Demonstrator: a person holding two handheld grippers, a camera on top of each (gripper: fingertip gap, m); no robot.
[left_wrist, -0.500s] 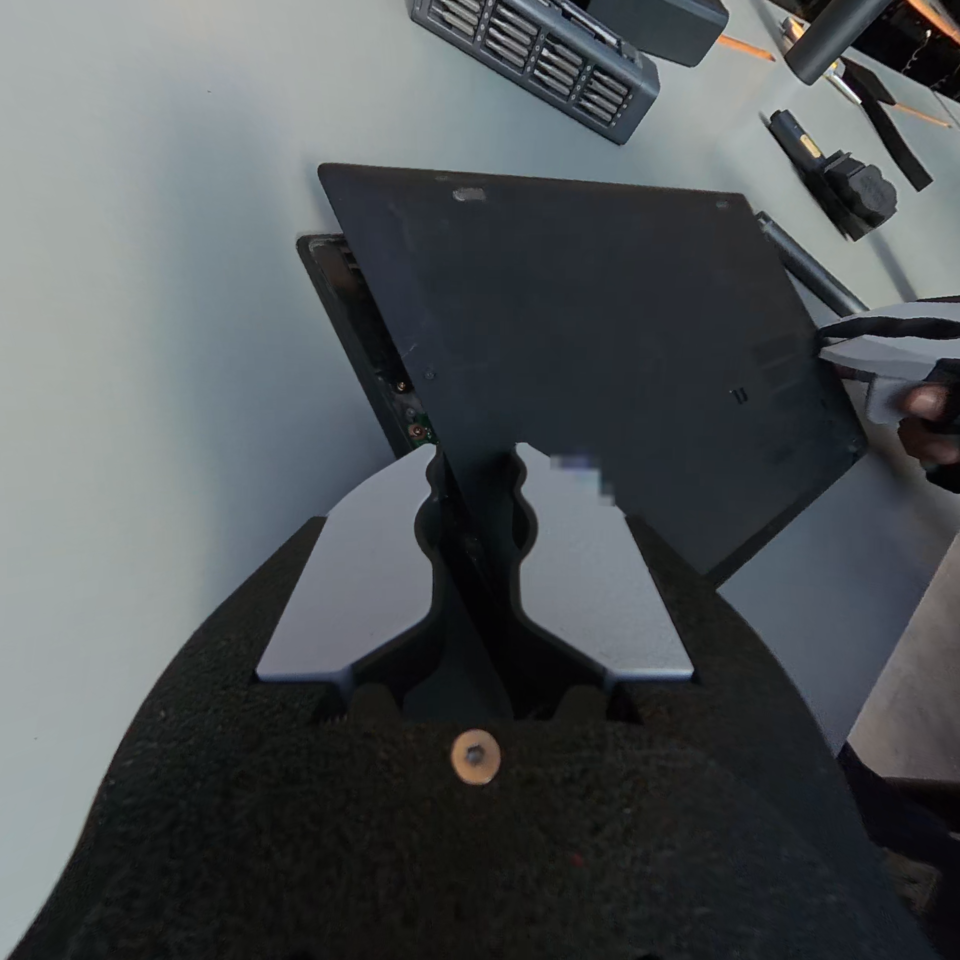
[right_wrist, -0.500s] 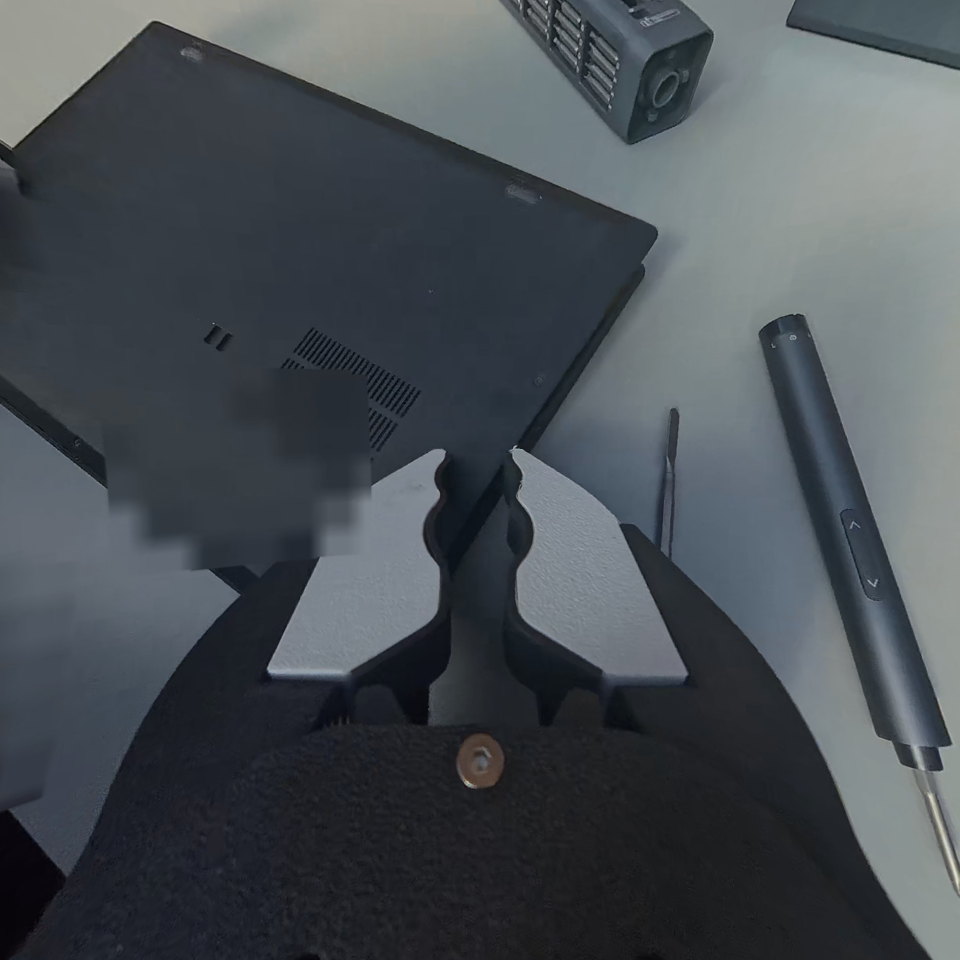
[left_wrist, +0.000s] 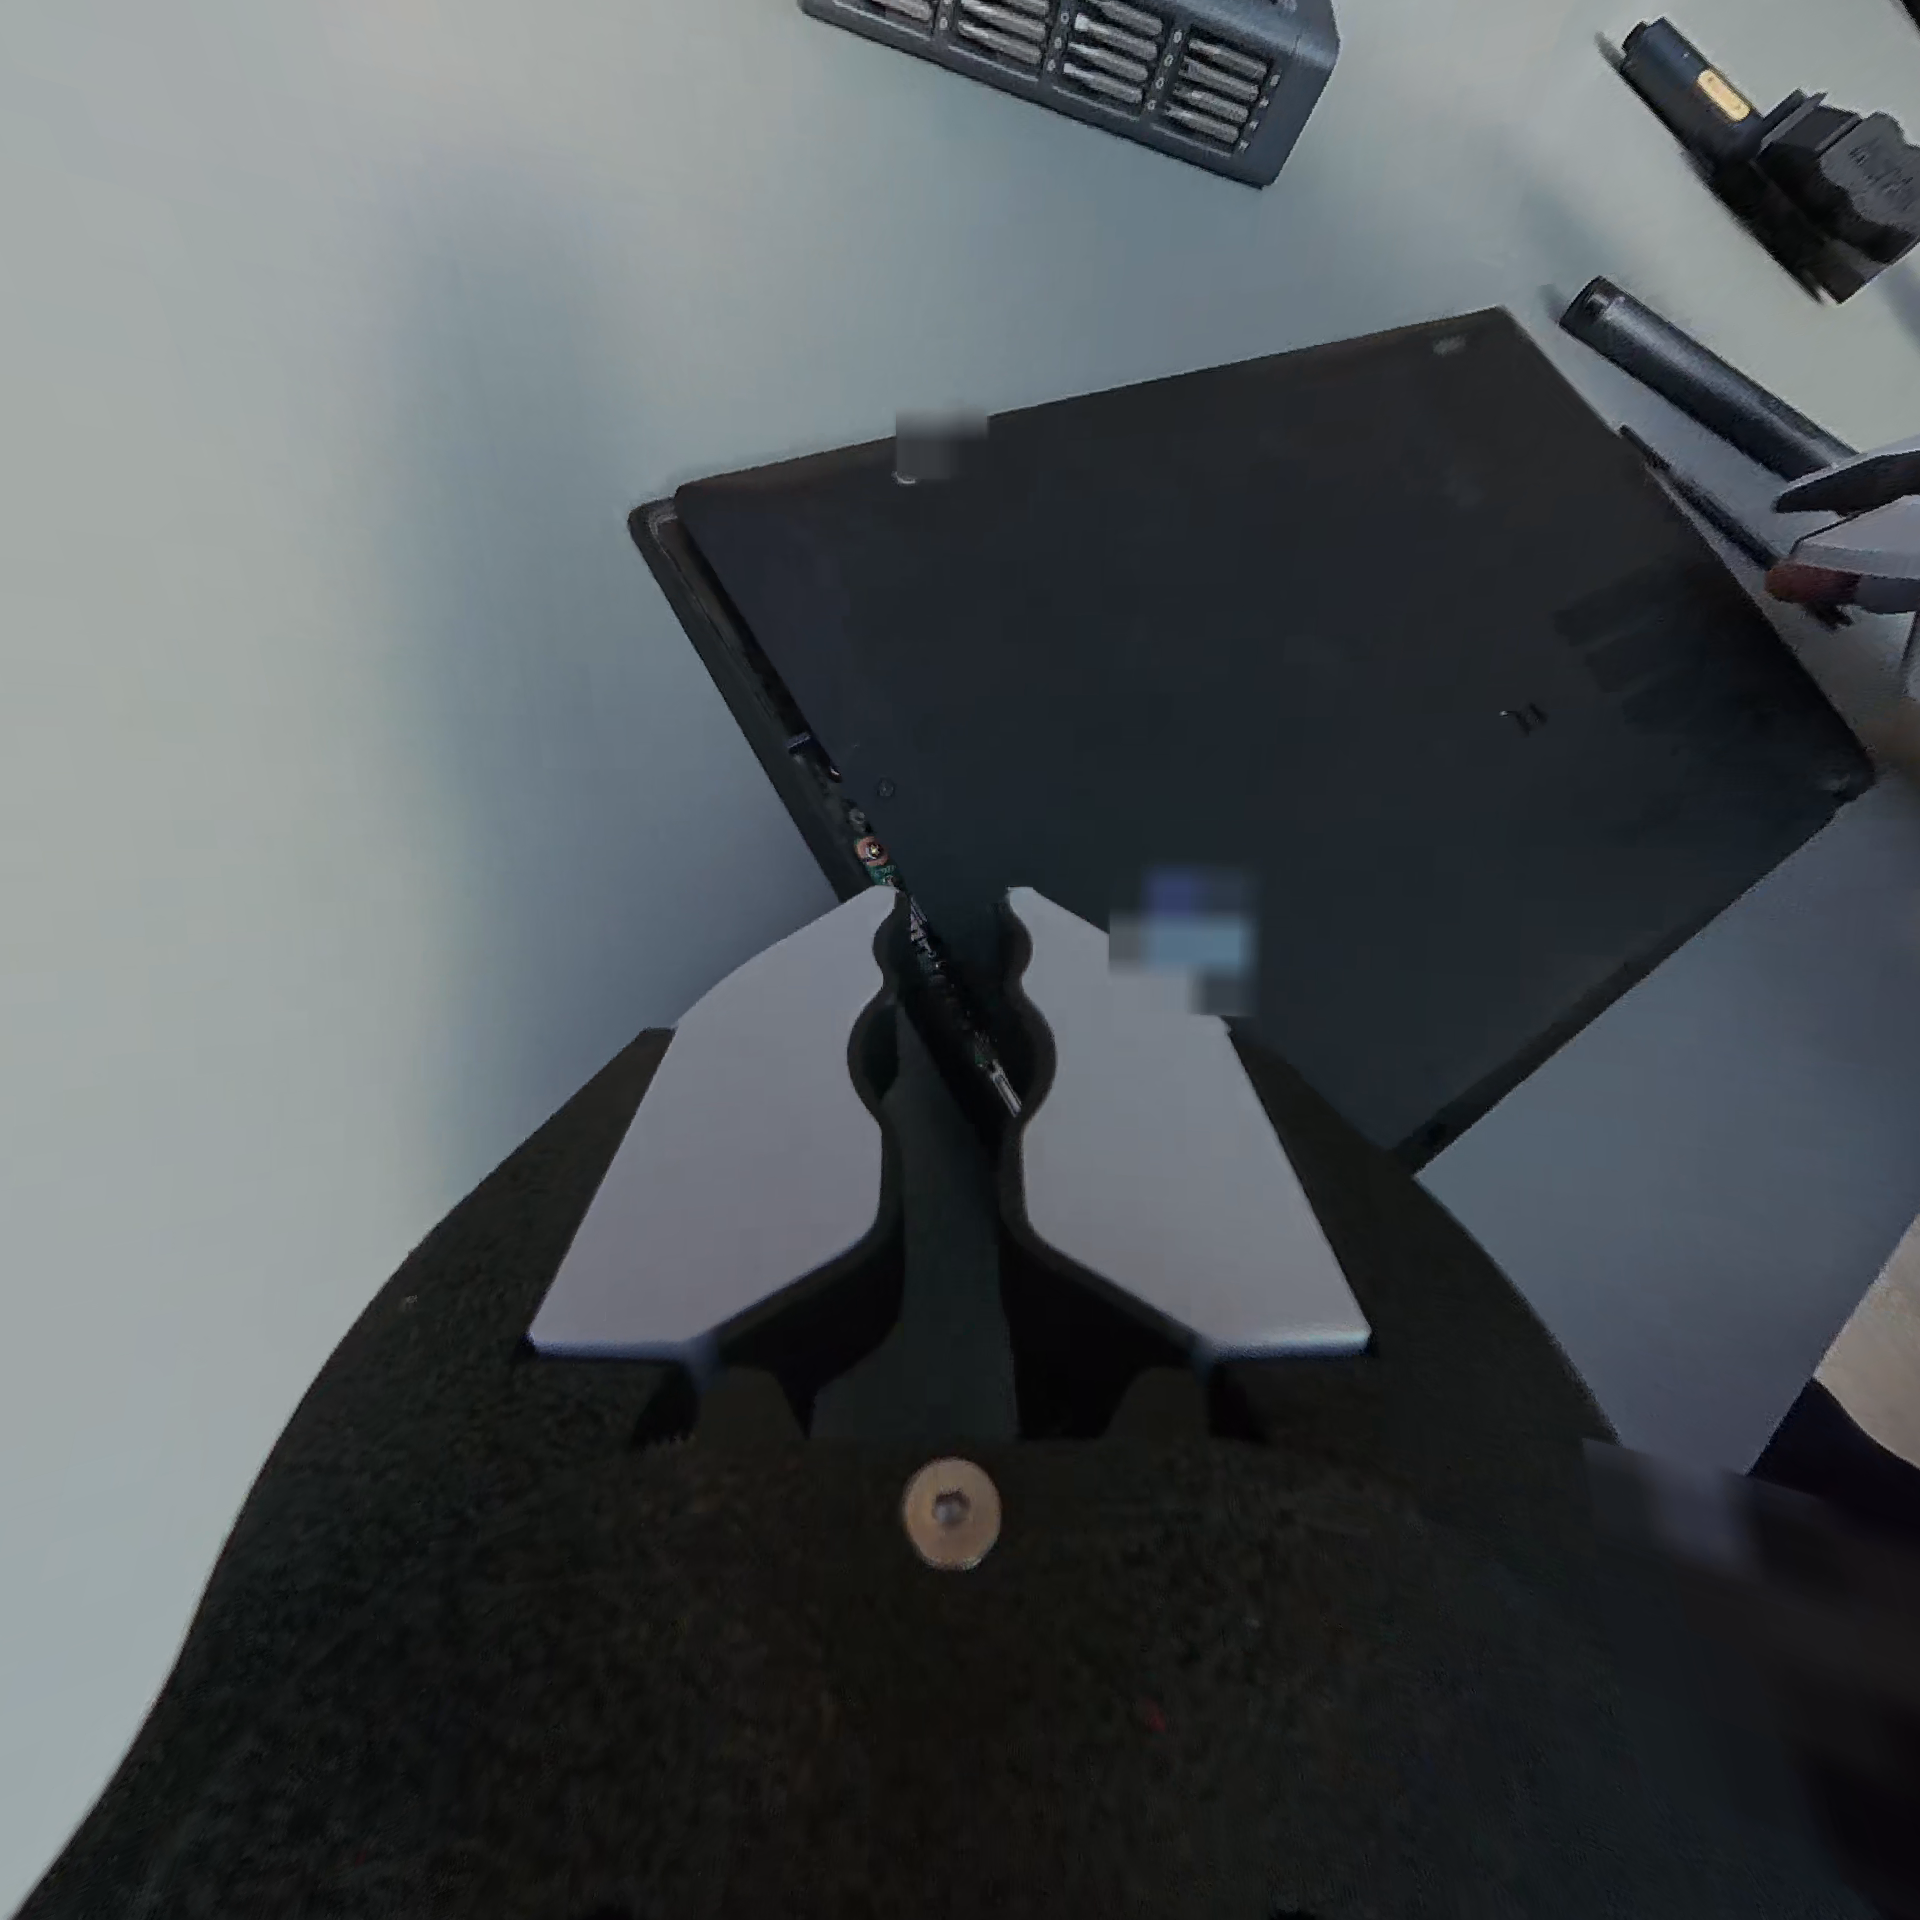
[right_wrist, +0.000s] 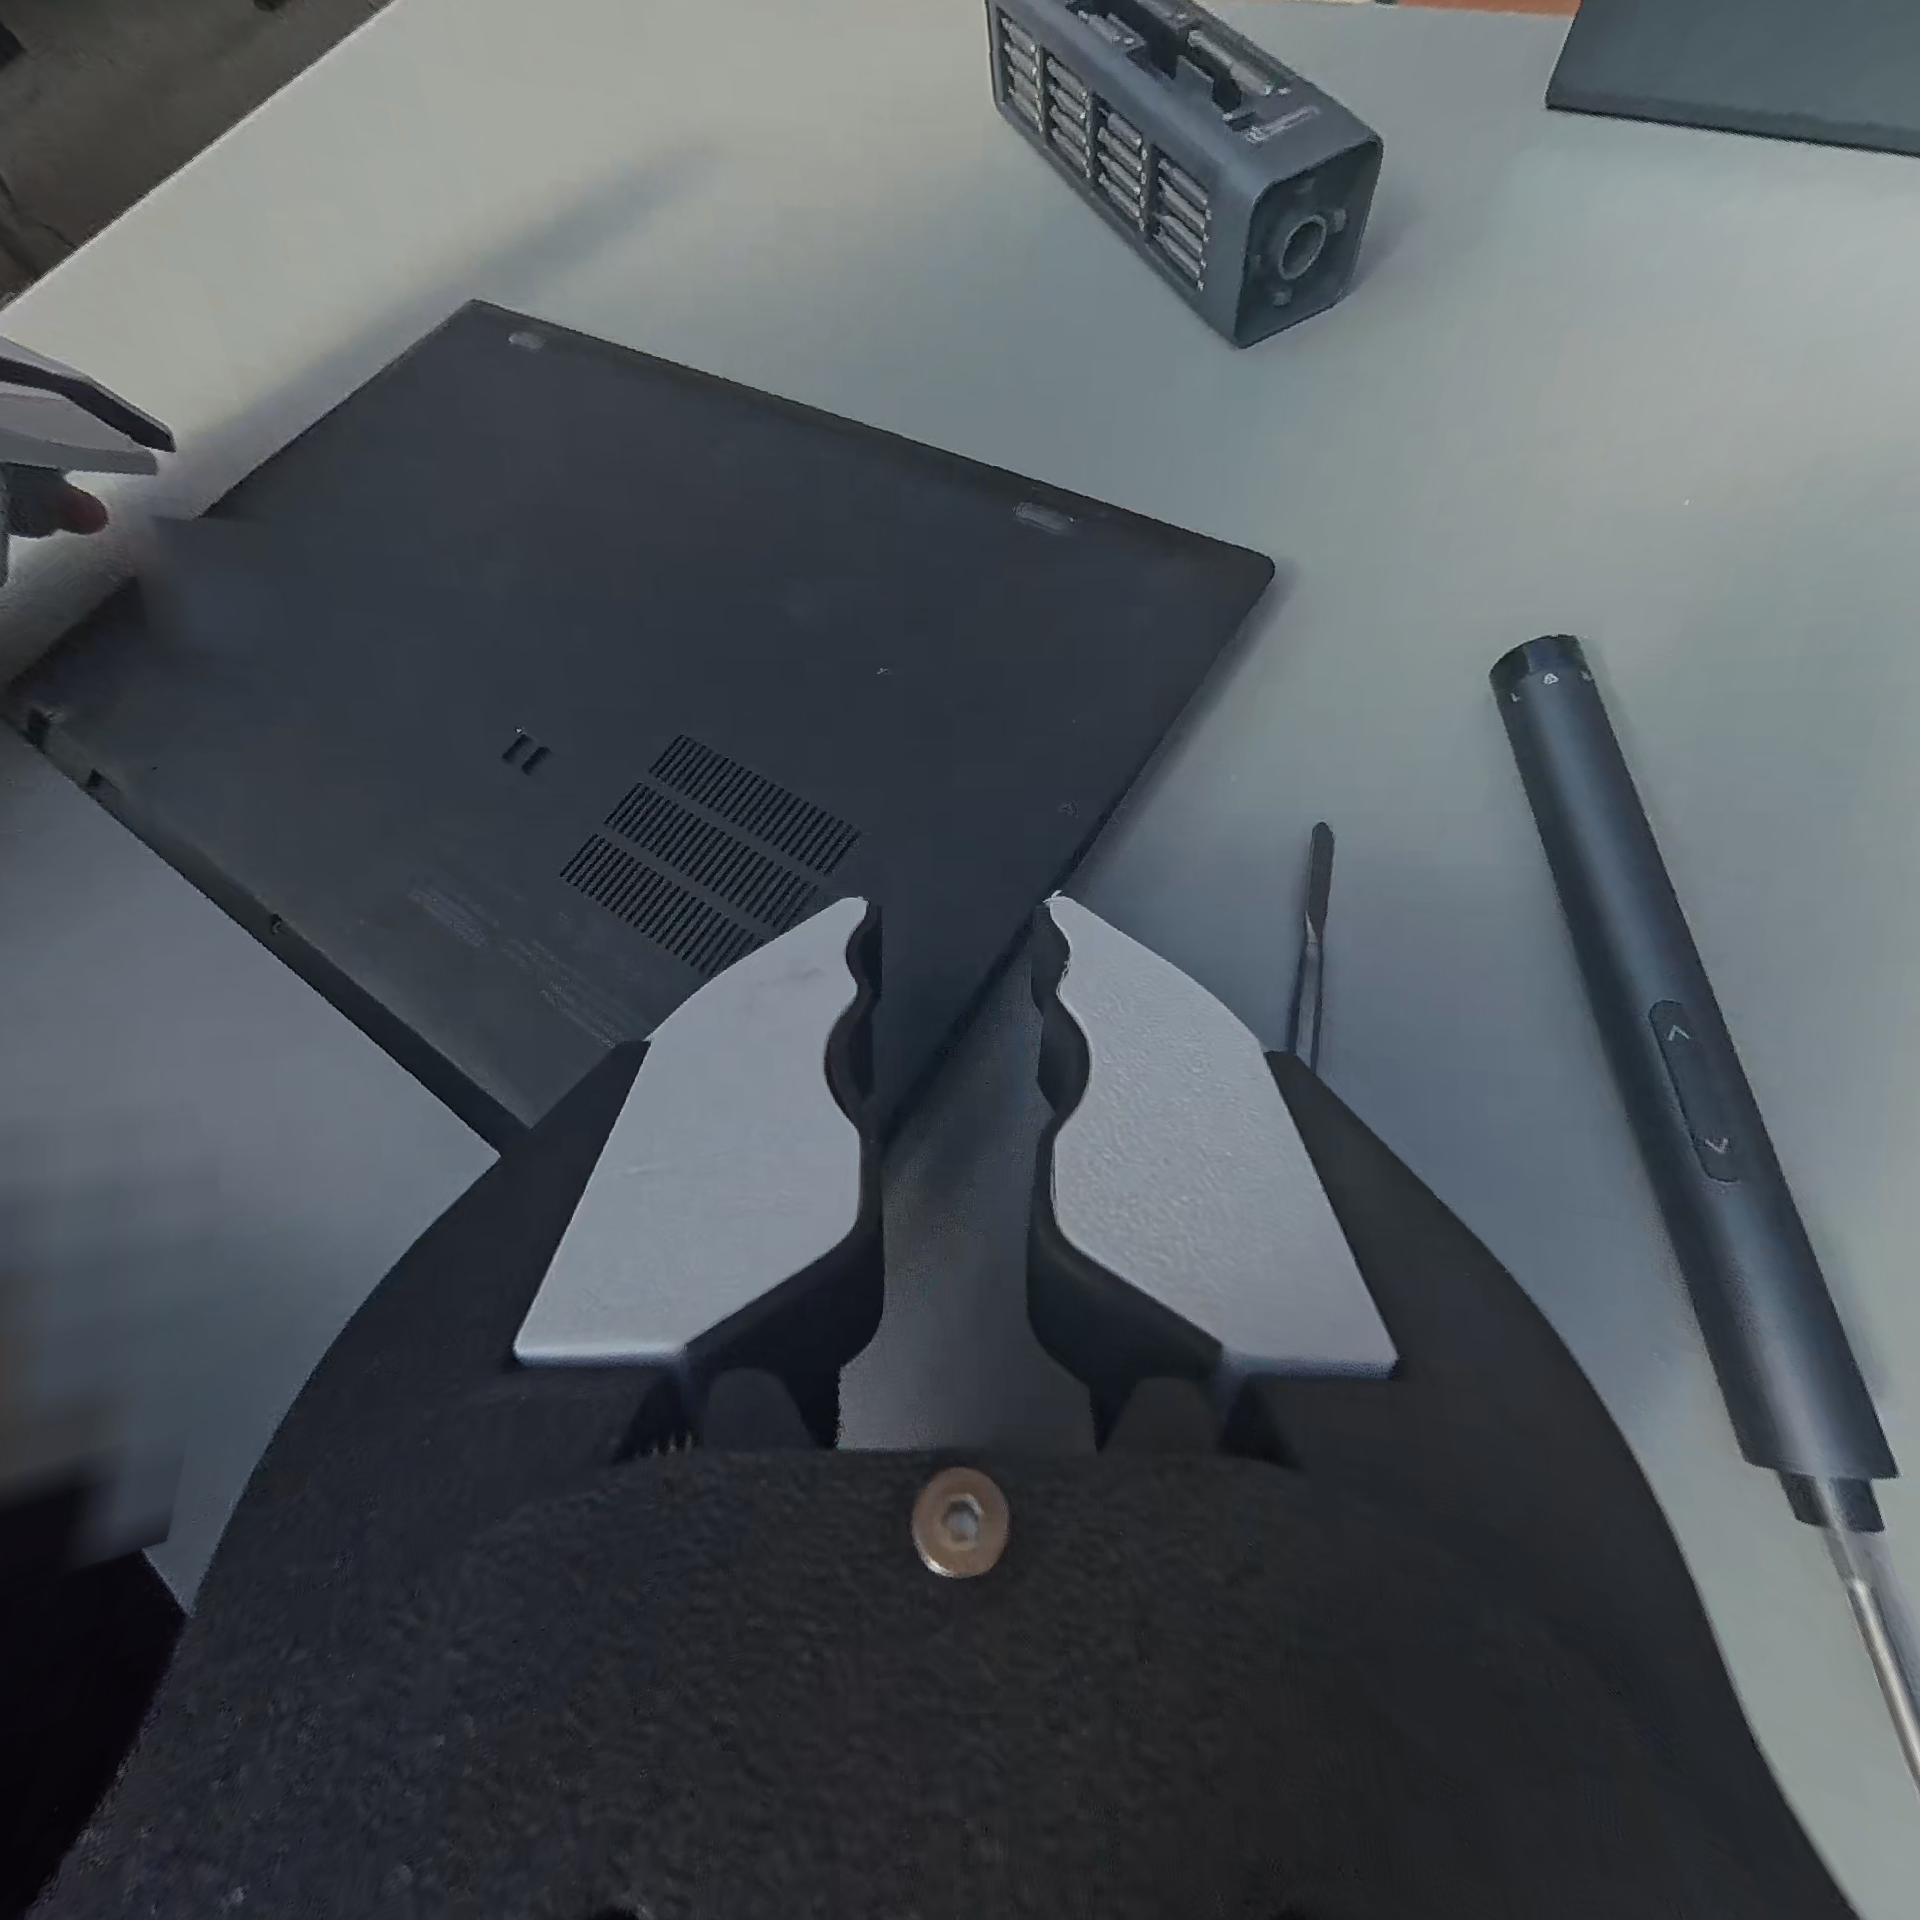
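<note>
Your left tool (left_wrist: 954, 914) is pinched tight on the near edge of the laptop's black bottom cover (left_wrist: 1247, 675), and that edge is raised enough to show a strip of circuit board with a copper-coloured screw point beside the fingers. The laptop (right_wrist: 644, 665) lies upside down on the pale grey counter (right_wrist: 727, 208), with its vent slots and rubber feet facing up. Your right tool (right_wrist: 956, 914) stands with a narrow gap between its fingers, set over the cover's right-hand edge; the edge runs through the gap, and the fingers do not appear to press on it. In the right wrist view, a slim black pry tool (right_wrist: 1314, 935) lies just to the right of the laptop's edge, and an electric screwdriver (right_wrist: 1662, 1039) lies farther right, its bit pointing toward you. A grey bit case (right_wrist: 1174, 156) sits well beyond the laptop. A dark flat panel (right_wrist: 1745, 83) lies at the far right corner of the counter. In the left wrist view, a black plug with its cable (left_wrist: 1808, 177) rests near the top right.
</note>
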